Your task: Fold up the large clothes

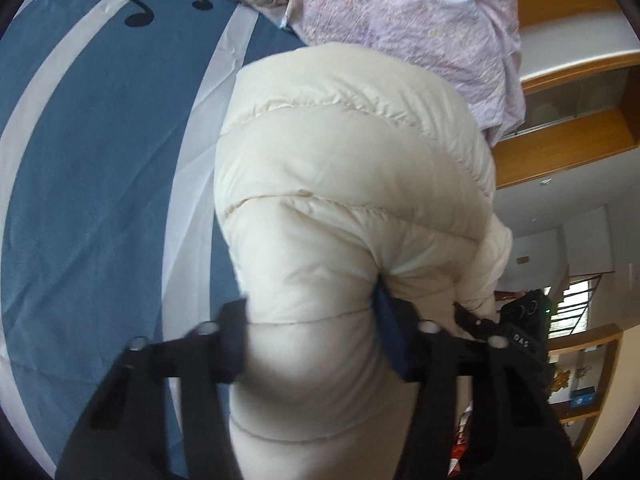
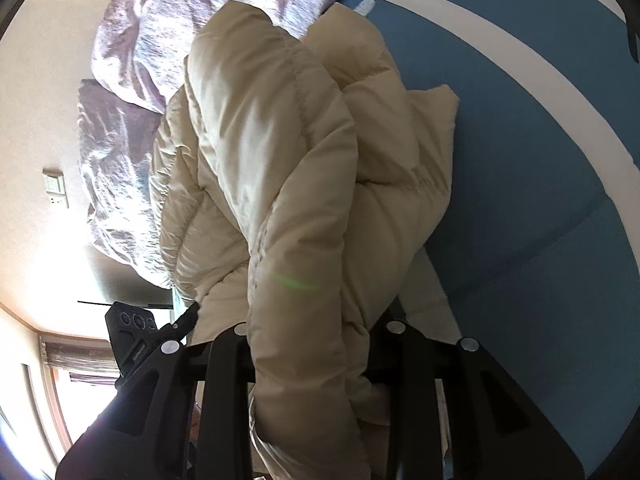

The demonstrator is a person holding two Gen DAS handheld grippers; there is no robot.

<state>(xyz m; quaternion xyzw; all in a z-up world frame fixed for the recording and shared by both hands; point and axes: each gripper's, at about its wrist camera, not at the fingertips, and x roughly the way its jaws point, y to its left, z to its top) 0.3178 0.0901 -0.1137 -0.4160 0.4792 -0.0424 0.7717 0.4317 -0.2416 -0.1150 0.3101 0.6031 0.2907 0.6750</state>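
A cream quilted puffer jacket (image 1: 340,168) hangs lifted above a blue bed sheet (image 1: 92,152) with white stripes. My left gripper (image 1: 312,340) is shut on a thick fold of the jacket, which bulges out between its black fingers. In the right wrist view the same jacket (image 2: 280,152) drapes in bunched folds, and my right gripper (image 2: 316,344) is shut on another fold of it. The other gripper shows at the edge of each view, at the right of the left wrist view (image 1: 520,328) and at the left of the right wrist view (image 2: 144,332).
A crumpled lilac floral duvet (image 1: 400,12) lies at the head of the bed, also in the right wrist view (image 2: 120,92). Wooden shelving (image 1: 568,148) and a window (image 2: 80,392) stand beside the bed. The sheet (image 2: 540,200) spreads flat beside the jacket.
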